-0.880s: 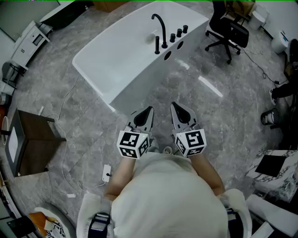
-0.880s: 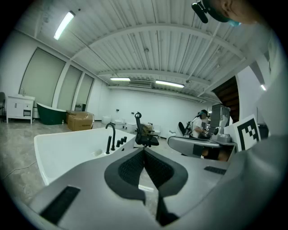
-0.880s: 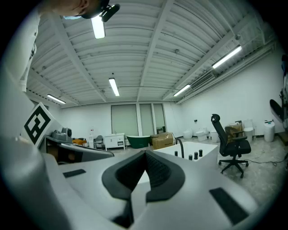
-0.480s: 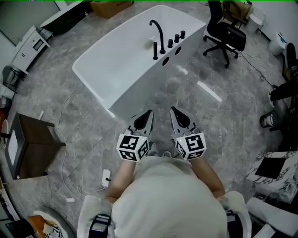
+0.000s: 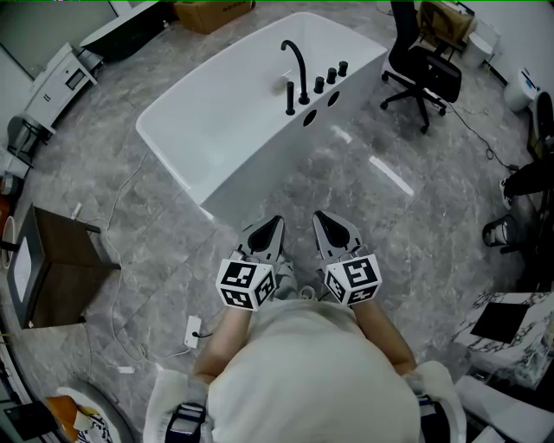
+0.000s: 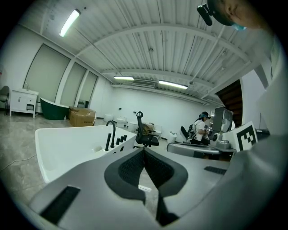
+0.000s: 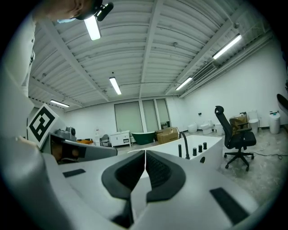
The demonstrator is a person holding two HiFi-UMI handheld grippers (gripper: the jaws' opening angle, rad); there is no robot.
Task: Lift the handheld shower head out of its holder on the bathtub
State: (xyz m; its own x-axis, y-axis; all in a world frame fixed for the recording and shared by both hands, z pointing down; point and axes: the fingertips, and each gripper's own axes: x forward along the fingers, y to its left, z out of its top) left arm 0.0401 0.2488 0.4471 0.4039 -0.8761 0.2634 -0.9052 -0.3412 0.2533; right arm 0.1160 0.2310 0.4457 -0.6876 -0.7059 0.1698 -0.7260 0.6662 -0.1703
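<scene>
The white bathtub (image 5: 251, 173) stands on the floor ahead of me. On its far rim is a black arched faucet (image 5: 297, 59). The black handheld shower head (image 5: 290, 97) stands upright in its holder beside the faucet, with three black knobs (image 5: 331, 76) to its right. My left gripper (image 5: 275, 223) and right gripper (image 5: 321, 216) are held side by side close to the body, well short of the tub, both shut and empty. In the left gripper view the shower head (image 6: 107, 143) is small and far, and in the right gripper view the shower head (image 7: 180, 151) is too.
A black office chair (image 5: 421, 57) stands right of the tub. A dark wooden side table (image 5: 62, 270) sits at the left, with a cable and a white plug block (image 5: 192, 330) on the floor near it. A cardboard box (image 5: 213, 10) lies beyond the tub.
Both grippers have drawn back slightly toward the body, still shut. The tub and shower head have not moved.
</scene>
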